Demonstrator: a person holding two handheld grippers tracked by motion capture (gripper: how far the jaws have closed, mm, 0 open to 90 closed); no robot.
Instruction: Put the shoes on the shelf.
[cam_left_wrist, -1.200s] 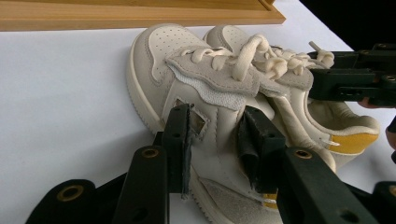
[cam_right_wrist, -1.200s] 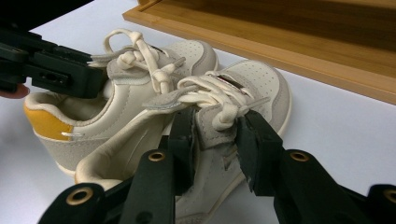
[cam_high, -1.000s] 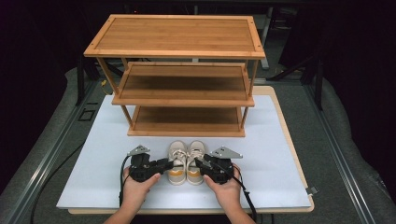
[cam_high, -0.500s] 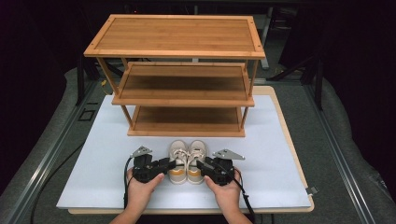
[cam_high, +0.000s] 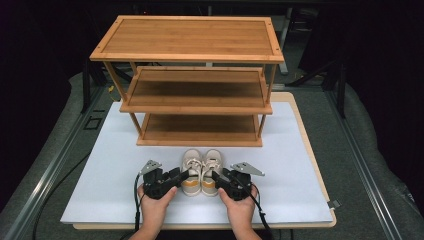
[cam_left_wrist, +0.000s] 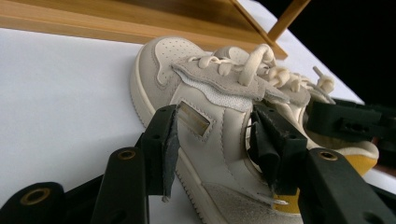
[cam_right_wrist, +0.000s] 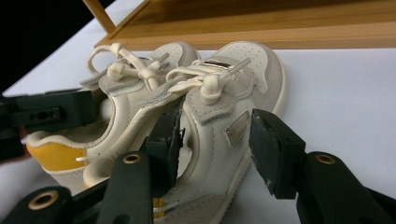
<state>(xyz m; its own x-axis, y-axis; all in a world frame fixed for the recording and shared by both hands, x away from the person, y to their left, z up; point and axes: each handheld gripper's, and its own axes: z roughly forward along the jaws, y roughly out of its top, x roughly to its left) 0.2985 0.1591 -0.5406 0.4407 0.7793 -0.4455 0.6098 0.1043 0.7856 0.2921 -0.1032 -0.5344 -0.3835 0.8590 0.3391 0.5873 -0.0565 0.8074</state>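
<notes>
High view: both tongs, left (cam_high: 184, 175) and right (cam_high: 216, 176), straddle unclenched the paired shoes (cam_high: 201, 170) just before the rack's (cam_high: 199, 141) bottom edge.

Right tool (cam_right_wrist: 219, 144) straddles the right shoe's (cam_right_wrist: 219, 116) side wall.

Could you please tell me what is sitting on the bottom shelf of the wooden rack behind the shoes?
Nothing shows on the bottom shelf of the wooden rack: bare wood across its visible part. The shelf above covers its rear strip, so that part cannot be checked. The shoes stand on the white mat in front.
</notes>
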